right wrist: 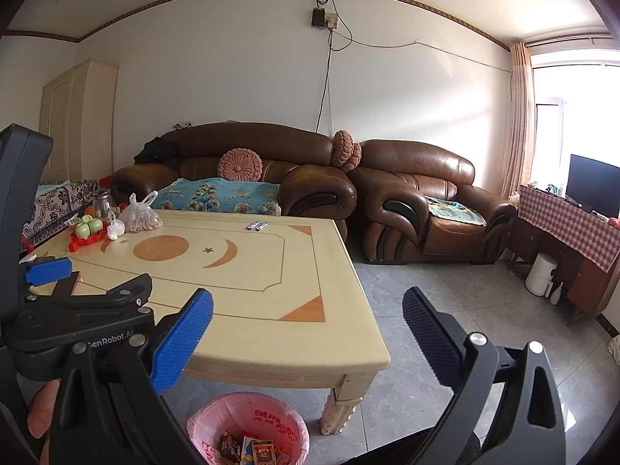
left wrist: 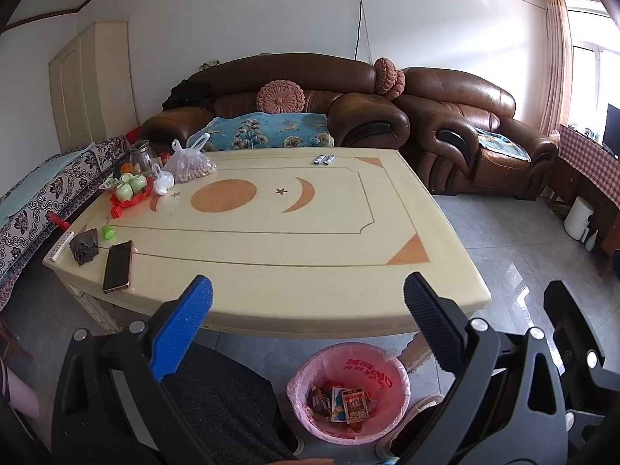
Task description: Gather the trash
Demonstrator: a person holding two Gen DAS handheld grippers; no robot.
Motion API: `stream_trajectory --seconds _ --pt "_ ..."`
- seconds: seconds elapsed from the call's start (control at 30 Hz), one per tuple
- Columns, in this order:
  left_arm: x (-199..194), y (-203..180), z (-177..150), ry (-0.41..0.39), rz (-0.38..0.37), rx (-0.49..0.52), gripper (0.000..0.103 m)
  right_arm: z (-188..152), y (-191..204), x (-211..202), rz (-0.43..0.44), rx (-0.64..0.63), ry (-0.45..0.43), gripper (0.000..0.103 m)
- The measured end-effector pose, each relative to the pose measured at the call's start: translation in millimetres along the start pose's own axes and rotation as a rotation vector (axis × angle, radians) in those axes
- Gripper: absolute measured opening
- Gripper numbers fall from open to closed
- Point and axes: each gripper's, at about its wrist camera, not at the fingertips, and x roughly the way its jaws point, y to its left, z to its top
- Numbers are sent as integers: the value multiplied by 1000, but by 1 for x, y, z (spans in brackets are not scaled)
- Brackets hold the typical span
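Note:
A bin lined with a pink bag (left wrist: 348,391) (right wrist: 248,430) stands on the floor in front of the cream table (left wrist: 271,240) (right wrist: 240,294). Several wrappers and small packets lie inside it. My left gripper (left wrist: 308,302) hovers above the table's near edge, open and holding nothing. My right gripper (right wrist: 308,317) is open too, over the table's near right corner, with nothing between its fingers. Two small silver wrappers (left wrist: 323,160) (right wrist: 257,226) rest at the far edge of the table. A dark crumpled wad (left wrist: 83,248) lies at the near left.
A phone (left wrist: 117,266), a green cap (left wrist: 107,231), a red tray with green cups (left wrist: 130,192), a glass jar and a bag of nuts (left wrist: 192,164) sit along the table's left side. Brown sofas (left wrist: 279,104) stand behind. Tiled floor (right wrist: 445,310) lies to the right.

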Motion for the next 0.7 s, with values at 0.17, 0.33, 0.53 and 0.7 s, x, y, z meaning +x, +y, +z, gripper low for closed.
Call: stream_trajectory --seconds 0.17,0.33,0.53,0.7 --pt "0 0 0 -1 1 2 97 0 0 0 0 0 0 96" --pt "-1 0 0 -6 4 3 97 0 0 0 0 1 -1 96" --pt "-1 0 -1 1 9 0 97 -1 0 0 1 2 1 96" --pt "0 1 -1 1 14 3 97 0 2 -1 0 1 0 96"
